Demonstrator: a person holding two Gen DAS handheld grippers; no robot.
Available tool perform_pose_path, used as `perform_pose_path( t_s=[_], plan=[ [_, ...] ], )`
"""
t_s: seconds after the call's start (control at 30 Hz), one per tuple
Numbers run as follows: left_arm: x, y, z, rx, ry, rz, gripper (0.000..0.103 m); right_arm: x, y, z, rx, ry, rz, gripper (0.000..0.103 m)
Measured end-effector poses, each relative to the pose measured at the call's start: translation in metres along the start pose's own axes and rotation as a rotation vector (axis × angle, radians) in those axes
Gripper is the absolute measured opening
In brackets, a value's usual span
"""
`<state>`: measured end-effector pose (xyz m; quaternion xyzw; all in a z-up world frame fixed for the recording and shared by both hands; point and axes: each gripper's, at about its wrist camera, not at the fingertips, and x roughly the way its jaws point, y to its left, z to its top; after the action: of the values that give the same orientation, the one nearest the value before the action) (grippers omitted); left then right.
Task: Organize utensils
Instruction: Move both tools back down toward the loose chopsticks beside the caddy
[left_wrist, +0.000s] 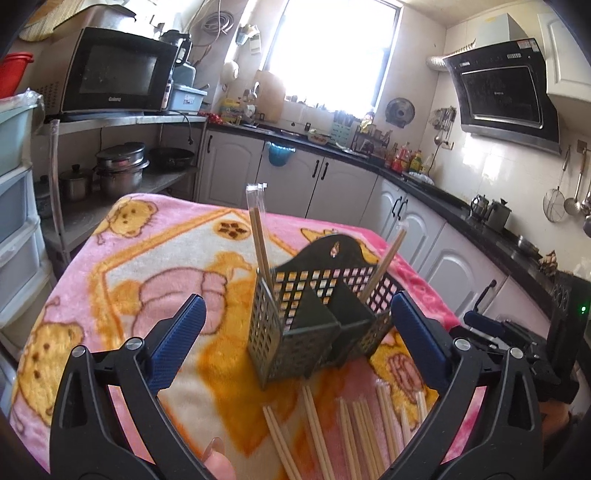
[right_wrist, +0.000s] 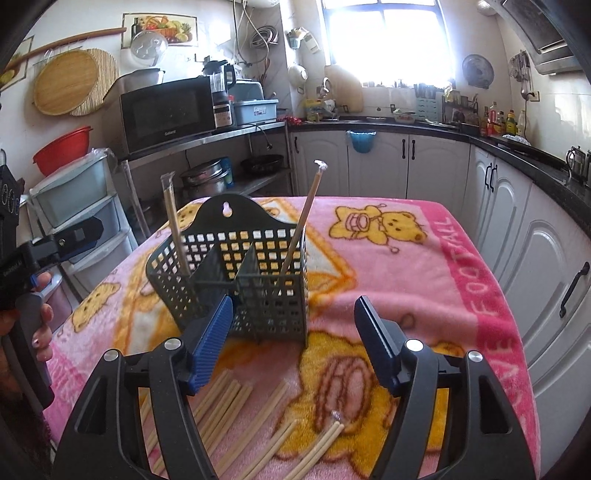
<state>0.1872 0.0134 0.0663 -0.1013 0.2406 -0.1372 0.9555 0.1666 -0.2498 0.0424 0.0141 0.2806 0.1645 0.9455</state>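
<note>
Holder (right_wrist: 236, 273) with two wrapped chopstick pairs (right_wrist: 295, 229)

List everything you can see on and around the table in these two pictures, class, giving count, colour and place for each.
utensil holder: one, dark green, perforated, mid-blanket, divided into compartments.
standing chopsticks: two wrapped pairs, pale wood, one in the left compartment, one in the right.
loose chopsticks: many, pale wood, lying on the blanket in front of the holder.
blanket: one, pink with yellow bears, covering the table.
microwave: one, black, on the shelf at left.
left hand-held gripper: one, black with blue pads, open, empty.
right hand-held gripper: one, black with blue pads, open, empty.
</note>
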Motion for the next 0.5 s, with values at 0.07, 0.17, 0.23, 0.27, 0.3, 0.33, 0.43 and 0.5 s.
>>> perform_pose_path(
  t_s=[0.07, 0.17, 0.23, 0.27, 0.3, 0.33, 0.43, 0.5],
  plan=[
    [0.001, -0.001, -0.006, 0.003, 0.018, 0.001, 0.093, -0.001, 0.002, -0.003, -0.007, 0.008, 0.002, 0.066],
    [0.002, -0.001, -0.016, 0.008, 0.042, 0.010, 0.093, -0.002, 0.004, -0.010, -0.013, 0.024, 0.008, 0.066],
    [0.004, -0.002, -0.020, 0.011, 0.057, 0.006, 0.093, -0.002, 0.005, -0.015, -0.018, 0.038, 0.010, 0.066],
    [0.005, -0.003, -0.024, 0.019, 0.068, 0.008, 0.093, -0.001, 0.005, -0.018, -0.020, 0.045, 0.012, 0.066],
    [0.006, -0.004, -0.027, 0.023, 0.076, 0.009, 0.093, -0.001, 0.005, -0.021, -0.021, 0.054, 0.012, 0.066],
    [0.008, -0.005, -0.030, 0.026, 0.085, 0.010, 0.093, -0.001, 0.004, -0.024, -0.021, 0.060, 0.014, 0.066],
    [0.014, -0.007, -0.040, 0.022, 0.122, 0.006, 0.093, 0.001, 0.002, -0.033, -0.020, 0.085, 0.017, 0.066],
    [0.019, -0.009, -0.046, 0.030, 0.145, 0.004, 0.093, 0.002, 0.000, -0.038, -0.018, 0.098, 0.017, 0.066]
  ],
)
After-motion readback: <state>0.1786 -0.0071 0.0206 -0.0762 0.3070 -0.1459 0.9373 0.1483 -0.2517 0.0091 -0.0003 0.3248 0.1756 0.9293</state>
